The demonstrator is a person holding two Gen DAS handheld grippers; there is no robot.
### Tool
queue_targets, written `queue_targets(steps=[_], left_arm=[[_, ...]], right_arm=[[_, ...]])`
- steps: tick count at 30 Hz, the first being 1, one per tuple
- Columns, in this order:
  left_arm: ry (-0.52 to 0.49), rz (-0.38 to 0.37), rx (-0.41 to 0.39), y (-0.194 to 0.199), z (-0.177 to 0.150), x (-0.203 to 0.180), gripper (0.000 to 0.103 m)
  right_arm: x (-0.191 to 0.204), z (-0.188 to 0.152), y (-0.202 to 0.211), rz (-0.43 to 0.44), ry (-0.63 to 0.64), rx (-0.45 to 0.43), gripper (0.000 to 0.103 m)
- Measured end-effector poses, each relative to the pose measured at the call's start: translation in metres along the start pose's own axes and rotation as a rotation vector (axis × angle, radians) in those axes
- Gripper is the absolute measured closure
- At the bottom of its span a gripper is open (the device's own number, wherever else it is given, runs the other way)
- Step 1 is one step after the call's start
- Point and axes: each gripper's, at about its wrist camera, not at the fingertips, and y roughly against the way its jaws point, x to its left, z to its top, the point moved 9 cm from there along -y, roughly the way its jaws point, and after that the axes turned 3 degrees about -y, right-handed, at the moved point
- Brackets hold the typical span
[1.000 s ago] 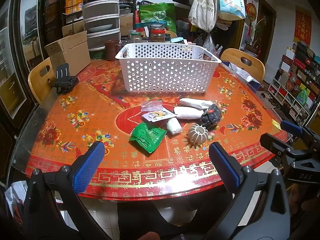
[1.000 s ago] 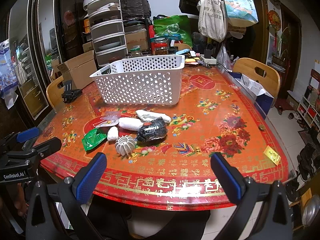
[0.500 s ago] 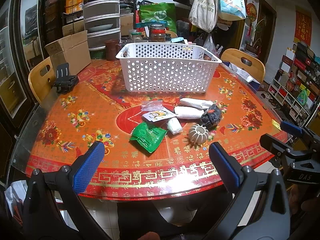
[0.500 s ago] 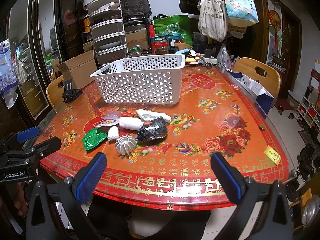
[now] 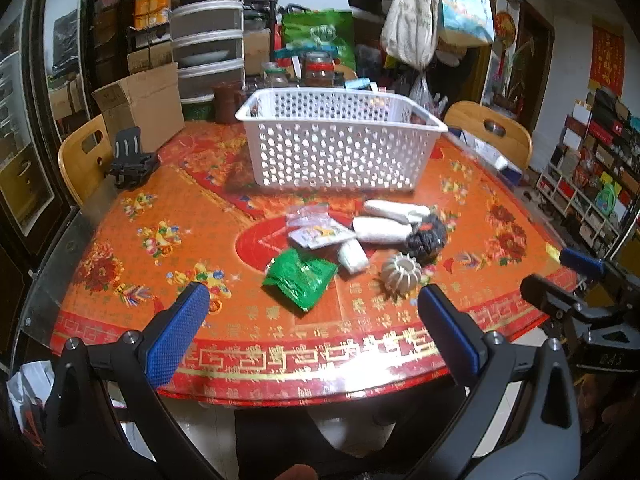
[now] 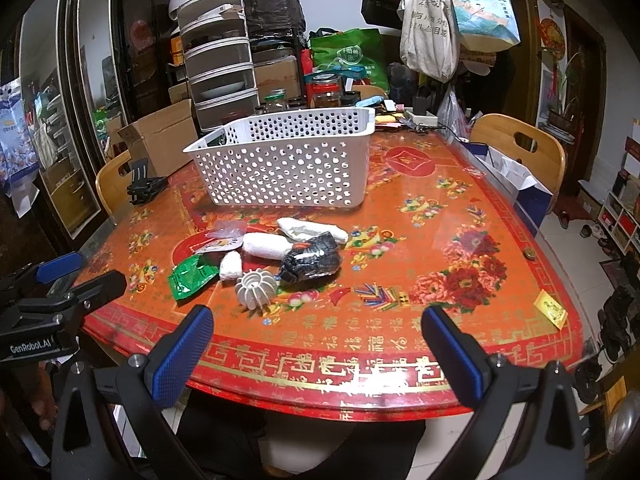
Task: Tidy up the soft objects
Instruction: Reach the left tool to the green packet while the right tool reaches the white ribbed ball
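Note:
A white perforated basket (image 5: 340, 148) (image 6: 288, 164) stands mid-table. In front of it lie soft items: a green packet (image 5: 300, 276) (image 6: 192, 276), white rolls (image 5: 380, 230) (image 6: 266, 246), a small white pad (image 5: 352, 256), a printed sachet (image 5: 320, 236), a black mesh bundle (image 5: 427, 236) (image 6: 312, 260) and a ribbed white ring (image 5: 401, 270) (image 6: 256, 285). My left gripper (image 5: 314, 332) is open and empty at the near table edge. My right gripper (image 6: 318, 352) is open and empty at the near edge, right of the pile.
The red patterned table (image 5: 168, 216) has a black phone stand (image 5: 130, 160) at its left. A cardboard box (image 5: 140, 100), stacked drawers (image 5: 208, 40), jars and bags crowd the far side. Wooden chairs (image 6: 520, 152) stand around. A yellow card (image 6: 551, 308) lies near the right edge.

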Motion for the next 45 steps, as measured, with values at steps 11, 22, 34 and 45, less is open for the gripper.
queue_targets(steps=[11, 22, 34, 45], left_arm=[[0.011, 0.013, 0.078, -0.056, -0.013, 0.039, 0.000], [-0.034, -0.065, 0.148, -0.117, -0.032, 0.024, 0.006], [-0.054, -0.071, 0.183, -0.157, -0.032, 0.016, 0.024], [-0.050, -0.087, 0.154, -0.152, -0.033, 0.022, 0.050]], right_arm=[[0.005, 0.002, -0.029, 0.080, -0.015, -0.089, 0.000], [0.023, -0.019, -0.082, 0.136, 0.004, 0.063, 0.001], [0.037, -0.017, -0.101, 0.157, 0.029, 0.088, 0.004], [0.053, -0.016, -0.122, 0.165, 0.057, 0.118, 0.025]])
